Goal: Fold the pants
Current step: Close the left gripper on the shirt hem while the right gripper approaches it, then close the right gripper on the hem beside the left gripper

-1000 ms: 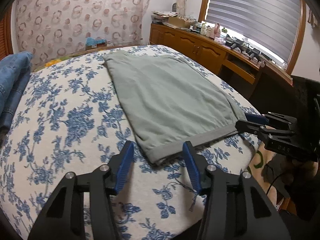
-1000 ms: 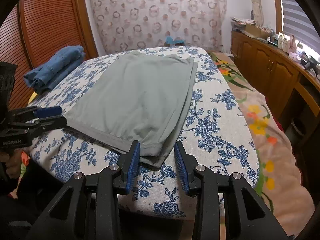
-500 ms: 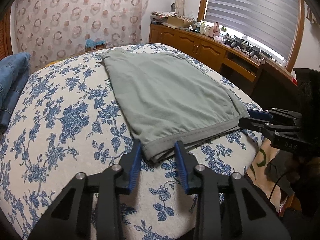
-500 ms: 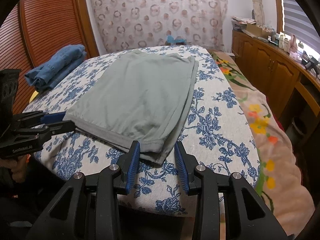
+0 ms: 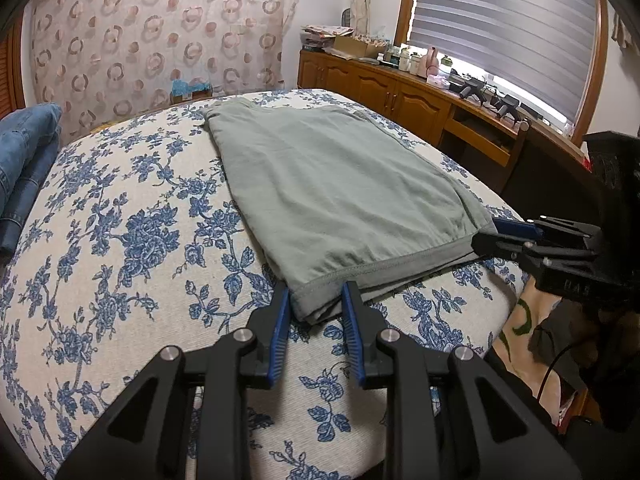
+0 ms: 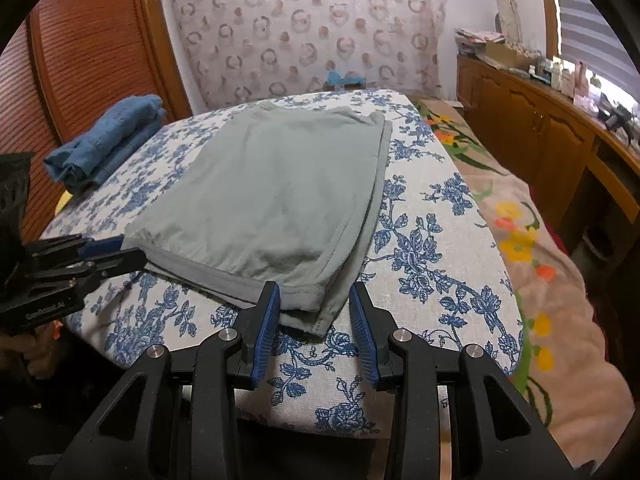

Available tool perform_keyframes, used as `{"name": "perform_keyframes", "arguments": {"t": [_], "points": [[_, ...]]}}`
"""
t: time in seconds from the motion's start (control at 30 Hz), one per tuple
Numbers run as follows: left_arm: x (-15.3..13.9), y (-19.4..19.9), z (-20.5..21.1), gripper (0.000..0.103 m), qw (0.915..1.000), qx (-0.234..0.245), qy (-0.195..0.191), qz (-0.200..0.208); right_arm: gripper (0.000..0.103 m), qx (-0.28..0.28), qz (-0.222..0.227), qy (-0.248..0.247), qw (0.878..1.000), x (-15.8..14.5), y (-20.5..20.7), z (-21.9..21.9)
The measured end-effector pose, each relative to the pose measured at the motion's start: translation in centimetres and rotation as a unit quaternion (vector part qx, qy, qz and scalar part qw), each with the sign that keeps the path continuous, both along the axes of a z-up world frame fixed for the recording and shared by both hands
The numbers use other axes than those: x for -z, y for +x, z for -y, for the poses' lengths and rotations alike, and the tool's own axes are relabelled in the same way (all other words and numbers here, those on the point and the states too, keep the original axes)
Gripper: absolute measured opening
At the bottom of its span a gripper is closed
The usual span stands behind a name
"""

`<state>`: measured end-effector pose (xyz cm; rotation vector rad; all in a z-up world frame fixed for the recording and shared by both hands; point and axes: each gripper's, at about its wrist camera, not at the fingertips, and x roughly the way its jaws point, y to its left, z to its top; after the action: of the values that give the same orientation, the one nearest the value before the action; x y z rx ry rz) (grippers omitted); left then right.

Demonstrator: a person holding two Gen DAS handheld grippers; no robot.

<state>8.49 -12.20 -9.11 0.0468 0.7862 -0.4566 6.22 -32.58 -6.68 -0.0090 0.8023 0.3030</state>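
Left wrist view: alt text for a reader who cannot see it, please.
The left tool straddles the near hem corner of grey-green pants lying flat on a blue floral bedspread. The right tool is at the other hem corner.

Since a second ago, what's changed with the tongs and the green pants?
The left tongs have just been closing: their blue pads drew in around the near corner of the green pants, and the hem now sits between them. The right tongs kept the same gap at the other near corner. The pants lie flat as before on the flowered bed cover, and the folded jeans have not moved.
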Motion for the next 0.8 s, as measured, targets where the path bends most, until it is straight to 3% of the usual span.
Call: {"name": "perform_keyframes", "arguments": {"t": [0.13,0.33,0.5,0.8], "points": [[0.0,0.0,0.0,0.024,1.0,0.001,0.001,0.002,0.029,-0.011,0.0,-0.017,1.0,0.0,-0.1,-0.8],[-0.1,0.2,0.3,0.022,0.9998,0.009,0.015,0.005,0.012,-0.023,-0.009,0.012,1.0,0.1,0.1,-0.2],[-1.0,0.2,0.4,0.011,0.9998,0.012,0.001,0.013,0.008,-0.016,-0.006,0.049,0.999,-0.1,0.5,0.6],[-2.2,-0.3,0.1,0.01,0.9995,0.017,-0.01,0.024,0.008,-0.019,0.02,0.054,0.998,-1.6,-0.1,0.8]]}}
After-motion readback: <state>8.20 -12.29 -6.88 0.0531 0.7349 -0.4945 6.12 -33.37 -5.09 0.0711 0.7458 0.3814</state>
